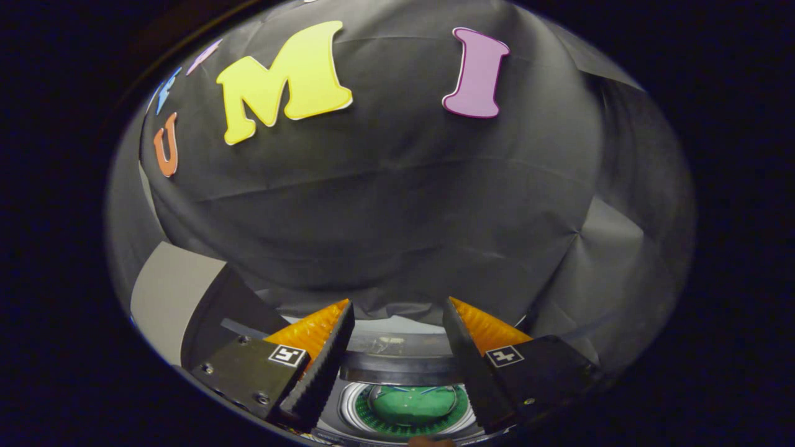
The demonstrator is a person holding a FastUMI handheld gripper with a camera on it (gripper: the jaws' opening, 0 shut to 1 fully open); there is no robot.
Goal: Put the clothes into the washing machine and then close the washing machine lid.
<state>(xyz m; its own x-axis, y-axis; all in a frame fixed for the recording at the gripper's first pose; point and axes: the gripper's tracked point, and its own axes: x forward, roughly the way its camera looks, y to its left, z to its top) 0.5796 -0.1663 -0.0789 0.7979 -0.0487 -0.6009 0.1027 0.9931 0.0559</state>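
The hand-held gripper (pixel 397 329) hangs released and empty, fingers spread, above the washing machine's drum opening (pixel 411 406), green showing inside below.

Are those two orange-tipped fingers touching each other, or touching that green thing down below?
Apart. In the gripper view the fingers stand open with a wide gap, nothing held; the green thing in the washing machine lies below them.

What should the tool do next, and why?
Probably tip down and lower toward the washing machine. The tool is open with nothing between its fingers, and it looks mostly at the booth wall. The round opening with something green inside sits low, between and just ahead of the fingers. Whether that green is clothing, I cannot tell.
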